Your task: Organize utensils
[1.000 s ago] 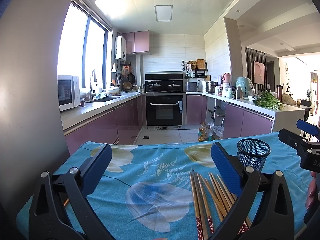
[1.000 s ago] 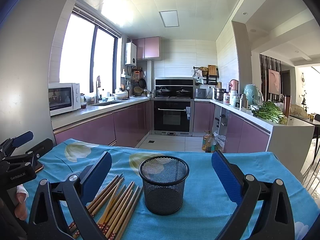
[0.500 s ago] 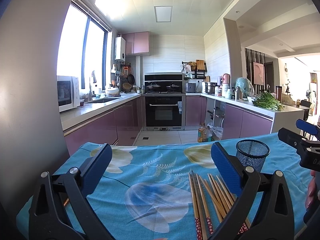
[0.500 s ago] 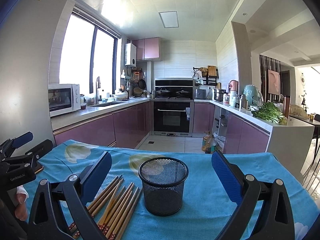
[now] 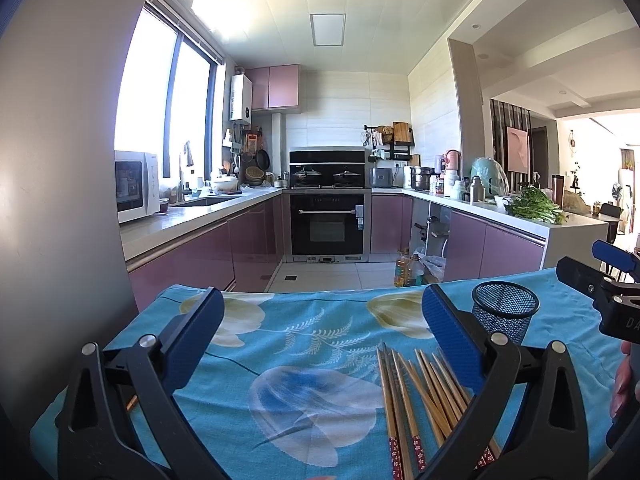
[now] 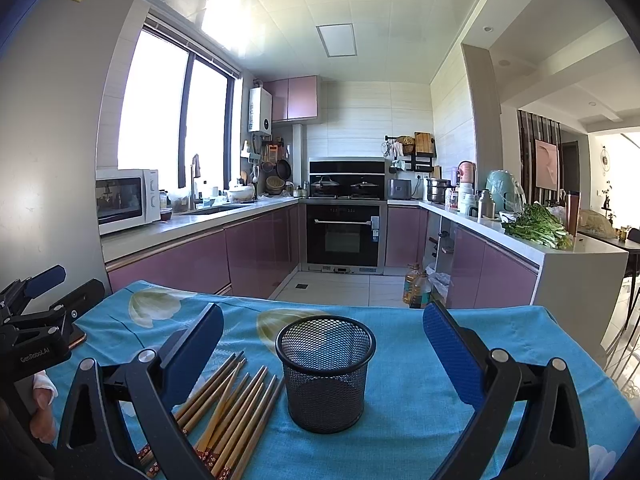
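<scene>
The chopsticks [image 6: 228, 412] lie fanned on the table [image 6: 420, 360], just left of the upright mesh cup [image 6: 326, 372]. We should take one pair near its middle and lift it level. Our left gripper [image 5: 320, 344] hovers wide open, chopsticks beneath its right finger; our right gripper [image 6: 324, 356], open too, frames the cup.

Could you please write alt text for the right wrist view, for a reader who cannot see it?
The open right gripper frames an upright black mesh cup on a blue floral tablecloth, with chopsticks lying loose to its left. A kitchen lies beyond.
</scene>
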`<action>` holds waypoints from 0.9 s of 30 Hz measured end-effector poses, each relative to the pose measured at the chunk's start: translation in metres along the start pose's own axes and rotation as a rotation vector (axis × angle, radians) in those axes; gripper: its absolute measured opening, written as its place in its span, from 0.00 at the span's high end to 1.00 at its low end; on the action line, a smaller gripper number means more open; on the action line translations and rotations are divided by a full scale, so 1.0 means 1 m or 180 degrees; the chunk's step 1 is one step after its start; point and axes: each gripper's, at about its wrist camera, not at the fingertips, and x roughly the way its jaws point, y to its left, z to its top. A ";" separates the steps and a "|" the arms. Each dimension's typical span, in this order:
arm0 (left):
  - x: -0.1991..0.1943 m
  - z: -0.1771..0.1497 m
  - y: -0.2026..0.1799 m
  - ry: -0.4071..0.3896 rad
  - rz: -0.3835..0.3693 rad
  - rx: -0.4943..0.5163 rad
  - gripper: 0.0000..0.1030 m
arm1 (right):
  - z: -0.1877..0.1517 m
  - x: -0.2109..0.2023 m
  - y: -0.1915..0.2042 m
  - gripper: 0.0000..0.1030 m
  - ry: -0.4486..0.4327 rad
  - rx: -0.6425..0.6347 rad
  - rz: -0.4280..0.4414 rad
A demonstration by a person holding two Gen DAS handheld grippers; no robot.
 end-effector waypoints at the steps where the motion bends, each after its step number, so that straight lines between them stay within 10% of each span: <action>1: 0.000 0.000 0.000 0.0000 -0.0003 -0.0002 0.05 | 0.000 0.000 0.000 0.06 -0.0004 0.0000 0.0000; 27: 0.000 0.002 -0.001 -0.0010 -0.0010 -0.0006 0.05 | 0.001 -0.001 -0.001 0.06 -0.0027 0.0014 -0.0011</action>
